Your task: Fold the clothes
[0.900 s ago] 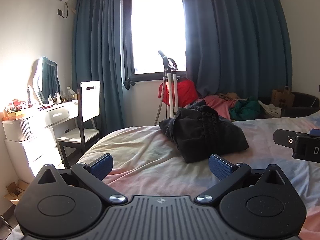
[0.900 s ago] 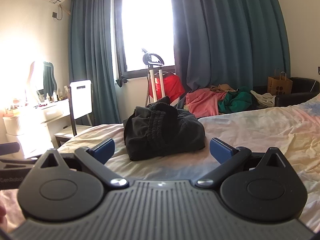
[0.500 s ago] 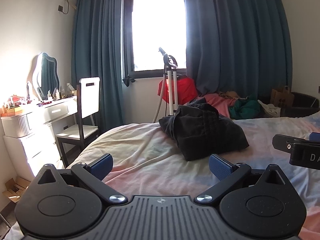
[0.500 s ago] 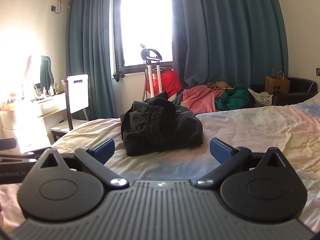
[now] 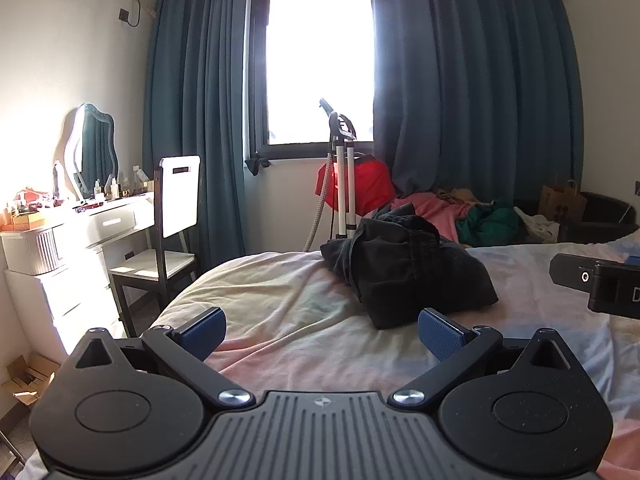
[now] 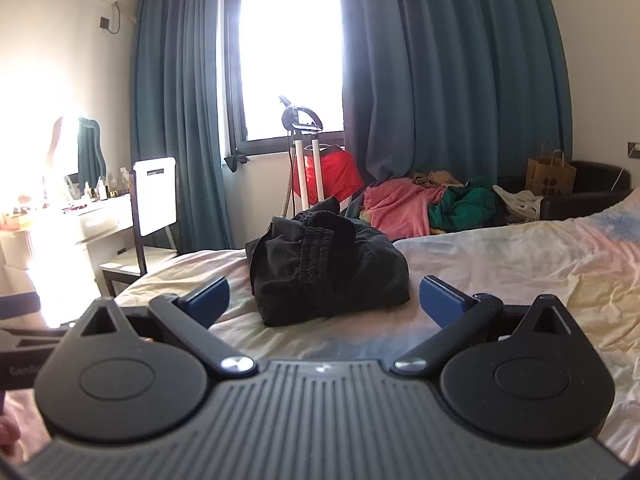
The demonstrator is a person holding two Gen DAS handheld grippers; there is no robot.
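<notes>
lying crumpled on the bed point(image 6: 500, 264), the black garment point(image 6: 328, 272) sits far of both released grippers, left gripper point(image 5: 322, 334) and right gripper point(image 6: 324, 300); a brown paper bag's point(image 6: 550, 176) contents are hidden.

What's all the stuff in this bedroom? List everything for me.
dark garment: one, black, bunched on the bed
bed: one, pastel sheet
clothes pile: several, pink and green, beyond the bed
red cloth: one, behind the steamer stand
steamer stand: one, white, at the window
curtains: two, blue
chair: one, white-backed
dresser: one, white, with mirror
paper bag: one, brown
left gripper: open, empty
right gripper: open, empty
</notes>
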